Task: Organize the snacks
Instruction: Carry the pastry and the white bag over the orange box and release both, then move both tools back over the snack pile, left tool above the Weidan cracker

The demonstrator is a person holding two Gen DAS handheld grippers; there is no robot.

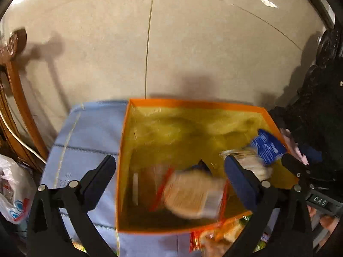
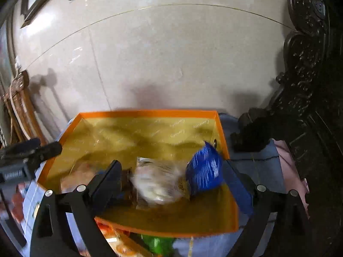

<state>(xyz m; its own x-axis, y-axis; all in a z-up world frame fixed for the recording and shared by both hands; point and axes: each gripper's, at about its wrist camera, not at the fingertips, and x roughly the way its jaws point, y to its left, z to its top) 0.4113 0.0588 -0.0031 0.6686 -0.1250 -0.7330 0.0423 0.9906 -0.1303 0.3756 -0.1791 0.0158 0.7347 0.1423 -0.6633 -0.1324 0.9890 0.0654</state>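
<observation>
Hovering over an orange box [image 1: 123,150] with a yellow lining, both grippers stand with their jaws spread wide and nothing pressed between the pads. No earlier view is at hand, so only this spread state can be told.

Ahead of the left gripper [image 1: 169,182], between its fingers, a clear packet of pale biscuits with a red edge [image 1: 193,194] lies blurred on the box floor, apart from both pads. Just inside its right-hand finger sit a crinkly clear bag [image 1: 248,160] and a blue packet [image 1: 270,147] against the far right wall of the box.

Ahead of the right gripper [image 2: 171,180], the same clear bag [image 2: 158,184] and blue packet [image 2: 205,169] lie between its fingers, the blue one close to the right-hand finger, though I cannot tell whether it touches. The left gripper's tip shows at this view's left edge, beside the box rim.

More snacks [image 1: 216,235], orange and green wrapped, lie below the near rim of the box on a light blue cloth [image 1: 90,132].

These packets look light, soft and slippery; the film will likely crumple and slide, and the biscuits may crack under a hard squeeze. A gentle hold on a sealed end or across the narrow width seems safest.
</observation>
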